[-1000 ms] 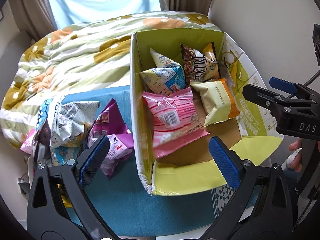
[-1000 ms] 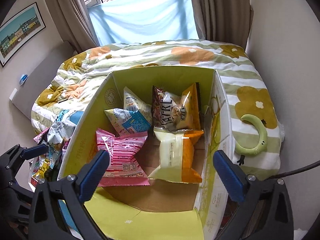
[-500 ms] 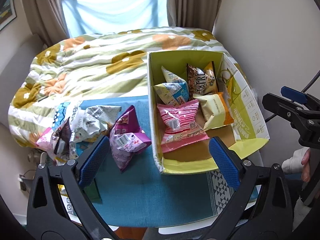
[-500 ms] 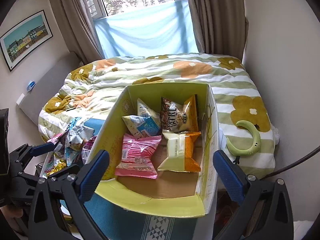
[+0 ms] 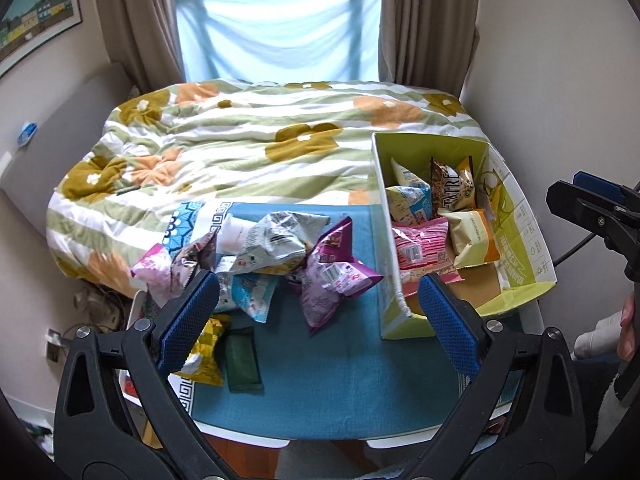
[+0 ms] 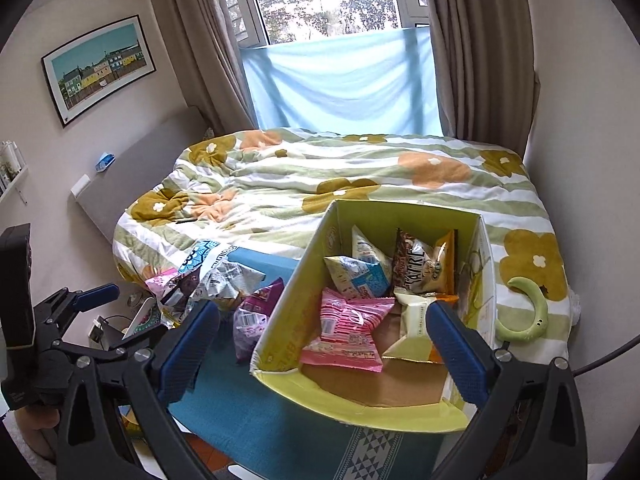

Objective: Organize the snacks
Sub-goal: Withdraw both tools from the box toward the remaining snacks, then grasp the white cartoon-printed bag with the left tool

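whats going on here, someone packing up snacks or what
A person holds a gripper in each hand and is sorting snacks into a yellow-green cardboard box. Five packets lie in it, among them a pink striped packet. A loose pile of snack packets sits on the blue cloth beside the box, a purple packet nearest to it. The left gripper and right gripper are open and hold nothing.

1. The left wrist view looked down from above the blue-clothed table's [image 5: 320,380] near edge, toward the bed.
2. The right wrist view sat nearer the yellow-green cardboard box [image 6: 280,320], which both views shared.
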